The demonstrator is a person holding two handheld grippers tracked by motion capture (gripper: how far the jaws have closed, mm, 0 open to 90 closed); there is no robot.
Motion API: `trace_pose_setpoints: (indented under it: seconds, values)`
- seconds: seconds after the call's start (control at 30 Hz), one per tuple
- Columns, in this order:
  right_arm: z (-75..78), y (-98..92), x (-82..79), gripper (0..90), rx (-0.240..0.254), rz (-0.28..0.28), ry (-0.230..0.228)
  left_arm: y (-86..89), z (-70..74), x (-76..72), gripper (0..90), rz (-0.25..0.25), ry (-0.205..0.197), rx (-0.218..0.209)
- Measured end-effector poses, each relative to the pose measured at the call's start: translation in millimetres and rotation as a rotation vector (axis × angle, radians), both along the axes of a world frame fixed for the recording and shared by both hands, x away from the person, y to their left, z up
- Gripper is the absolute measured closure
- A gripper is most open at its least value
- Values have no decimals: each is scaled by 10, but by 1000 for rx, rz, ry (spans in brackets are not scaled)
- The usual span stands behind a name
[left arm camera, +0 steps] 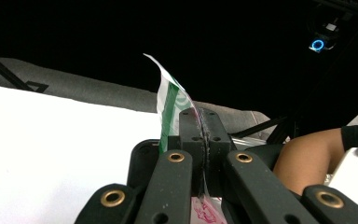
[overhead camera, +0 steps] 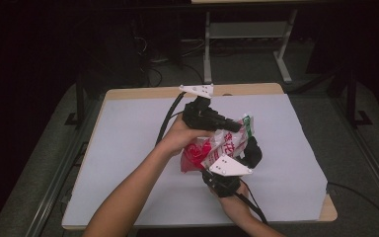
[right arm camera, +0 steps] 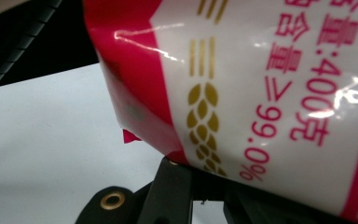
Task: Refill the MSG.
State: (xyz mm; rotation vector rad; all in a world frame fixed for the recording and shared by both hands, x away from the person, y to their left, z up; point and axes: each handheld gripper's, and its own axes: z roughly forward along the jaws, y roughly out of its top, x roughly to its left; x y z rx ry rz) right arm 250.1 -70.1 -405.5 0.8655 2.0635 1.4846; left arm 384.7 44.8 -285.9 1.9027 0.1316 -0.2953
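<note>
Step in hand: a two-gripper hold on one red-and-white printed plastic bag with a green-striped top edge [overhead camera: 222,145], lifted clear above the white table cover [overhead camera: 128,148]. The bag sits between the two grippers over the middle of the table, and nothing shows under it but the cover

Left gripper [overhead camera: 234,126]: in the left gripper view its jaws stand closed flat against each other, with the thin green-and-white edge of the bag [left arm camera: 170,100] pinched between them and rising past the tips. It holds the bag by its top seam

Right gripper [overhead camera: 254,150]: in the right gripper view the bag [right arm camera: 261,93] lies directly over the jaw tips, touching them, and hides the pads. The jaws read as closed on the lower part of the bag; the exact spot of the grip cannot be told

Judgement: the bag is held at two ends, so the work looks like tearing or pulling it open. The next move calls for a steady pull of the hands apart with both grips kept firm, since the smooth film may slip out

Count:
- bags: one
- grippers: two
- hands: two
- tables: one
</note>
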Motion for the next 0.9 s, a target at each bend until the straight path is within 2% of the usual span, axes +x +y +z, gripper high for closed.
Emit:
trace_pose_setpoints:
  seconds: [0.47, 0.53, 0.9]
  values:
    - [-16, 1, 18, 900, -12, -10, 2, 60, 74, -68, 900, -23, -10, -7]
    - [-16, -1, 23, 900, -3, -12, 15, 64, 83, -80, 900, -22, -5, -10]
    - [-16, -9, 40, 900, -2, -19, 16, 117, 140, -147, 900, -36, -7, -19]
